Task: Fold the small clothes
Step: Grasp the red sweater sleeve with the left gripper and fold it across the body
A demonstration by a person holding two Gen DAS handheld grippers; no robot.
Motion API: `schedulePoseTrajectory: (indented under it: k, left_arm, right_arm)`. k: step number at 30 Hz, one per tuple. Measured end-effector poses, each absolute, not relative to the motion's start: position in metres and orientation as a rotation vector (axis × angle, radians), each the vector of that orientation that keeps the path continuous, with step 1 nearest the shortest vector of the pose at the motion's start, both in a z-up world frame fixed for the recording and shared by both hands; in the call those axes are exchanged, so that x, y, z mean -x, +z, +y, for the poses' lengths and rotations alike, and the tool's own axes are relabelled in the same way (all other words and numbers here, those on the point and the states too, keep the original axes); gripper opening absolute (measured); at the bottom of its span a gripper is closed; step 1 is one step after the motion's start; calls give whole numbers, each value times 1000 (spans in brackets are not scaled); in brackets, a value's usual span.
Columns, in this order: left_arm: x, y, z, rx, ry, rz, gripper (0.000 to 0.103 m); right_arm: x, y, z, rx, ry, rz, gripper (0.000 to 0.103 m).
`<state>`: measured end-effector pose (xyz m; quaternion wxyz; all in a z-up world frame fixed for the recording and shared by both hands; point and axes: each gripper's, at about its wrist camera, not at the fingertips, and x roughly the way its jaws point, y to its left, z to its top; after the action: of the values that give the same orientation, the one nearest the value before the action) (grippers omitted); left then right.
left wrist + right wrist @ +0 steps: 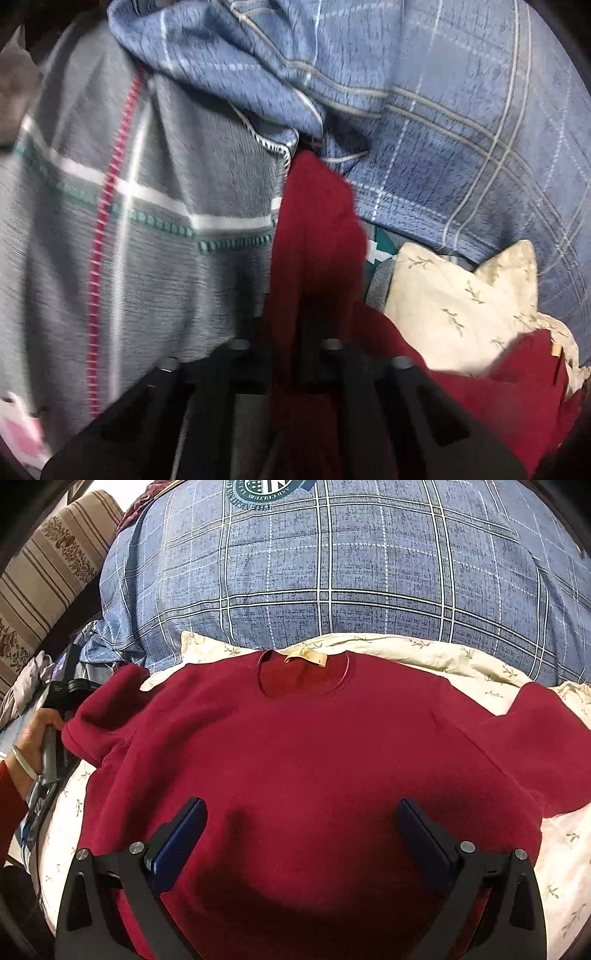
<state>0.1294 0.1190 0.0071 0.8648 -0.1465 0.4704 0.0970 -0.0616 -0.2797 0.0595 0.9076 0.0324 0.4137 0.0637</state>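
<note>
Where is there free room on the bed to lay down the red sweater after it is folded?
The blue plaid blanket behind the red sweater is bare and broad. A narrow strip of the cream leaf-print sheet shows to the right of the sweater. The left side is crowded: the left claw is shut on the sleeve beside bunched cloth.

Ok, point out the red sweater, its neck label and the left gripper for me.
red sweater [295, 760]: right wrist view, middle of the chest.
neck label [306, 658]: right wrist view, middle of the tan tag inside the collar.
left gripper [295, 332]: left wrist view, where the shut fingers pinch the sweater's sleeve.
</note>
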Motion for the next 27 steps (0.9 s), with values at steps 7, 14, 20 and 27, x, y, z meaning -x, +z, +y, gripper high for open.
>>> schedulePoseTrajectory:
  k: [7, 14, 20, 27]
  left_arm:
    - [-86, 100, 101, 265, 118, 811, 4]
    - [-41, 210, 11, 160, -146, 613, 4]
    - [-46, 216, -107, 136, -432, 645, 4]
    - [-34, 136, -196, 131, -641, 820, 69]
  right_arm:
    - [64, 71, -287, -121, 135, 823, 101]
    - [72, 104, -314, -153, 77, 730, 102]
    - [76, 121, -350, -170, -12, 691, 103]
    - [76, 126, -392, -160, -153, 692, 103]
